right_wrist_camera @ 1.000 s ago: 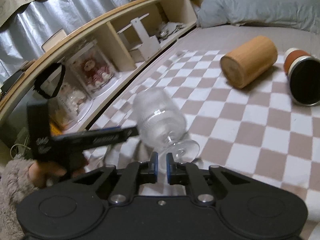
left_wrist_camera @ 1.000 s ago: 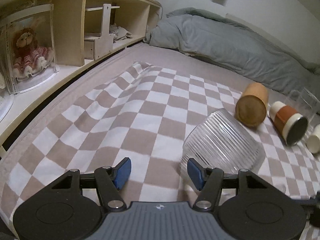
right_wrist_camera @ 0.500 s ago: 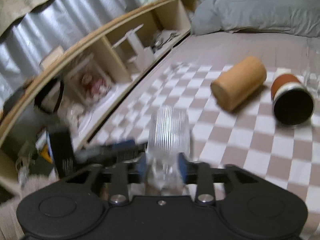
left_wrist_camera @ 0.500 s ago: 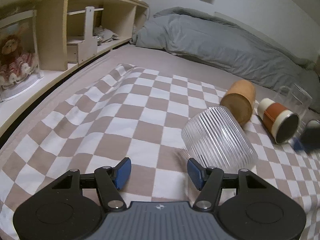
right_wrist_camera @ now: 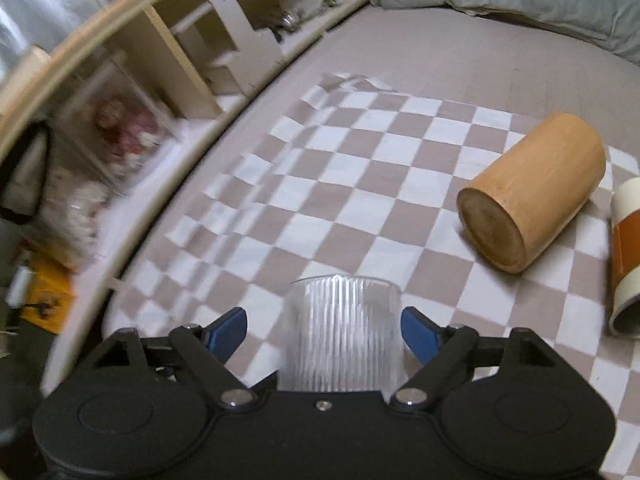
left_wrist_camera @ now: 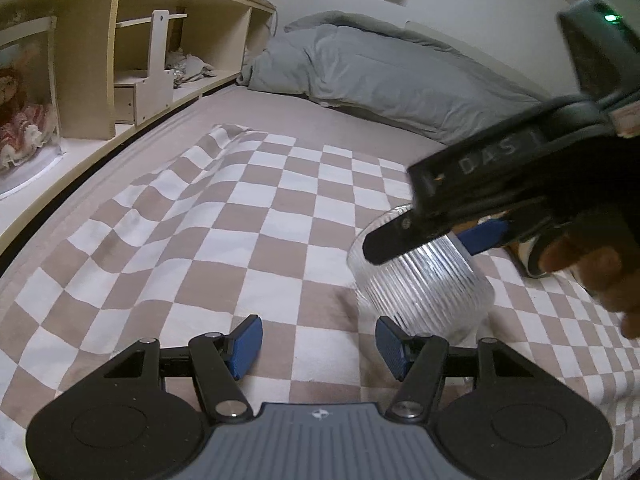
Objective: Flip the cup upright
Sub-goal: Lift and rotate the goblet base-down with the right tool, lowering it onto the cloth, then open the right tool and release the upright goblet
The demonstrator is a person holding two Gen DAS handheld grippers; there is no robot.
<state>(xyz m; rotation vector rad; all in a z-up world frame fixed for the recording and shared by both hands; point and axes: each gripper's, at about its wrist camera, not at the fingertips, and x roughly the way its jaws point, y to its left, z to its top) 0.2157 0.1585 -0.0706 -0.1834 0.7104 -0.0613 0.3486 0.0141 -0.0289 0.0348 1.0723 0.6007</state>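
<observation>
A clear ribbed stemmed glass (left_wrist_camera: 422, 284) stands nearly upright on the checkered cloth (left_wrist_camera: 240, 232), just ahead of my left gripper's right finger. My left gripper (left_wrist_camera: 318, 346) is open and empty. My right gripper (right_wrist_camera: 323, 334) is open, its jaws wide on either side of the glass (right_wrist_camera: 342, 332) without touching it. It also shows from the side in the left wrist view (left_wrist_camera: 460, 216), above the glass rim. The glass foot is hidden.
A wooden cup (right_wrist_camera: 532, 196) lies on its side to the right, with an orange and white cup (right_wrist_camera: 626, 264) on its side beyond it. A wooden shelf unit (left_wrist_camera: 120, 64) runs along the left. A grey duvet (left_wrist_camera: 392, 76) lies at the back.
The glass went from lying tilted to nearly upright. My right gripper opened wide and moved over the glass, now reaching into the left wrist view. My left gripper stayed open.
</observation>
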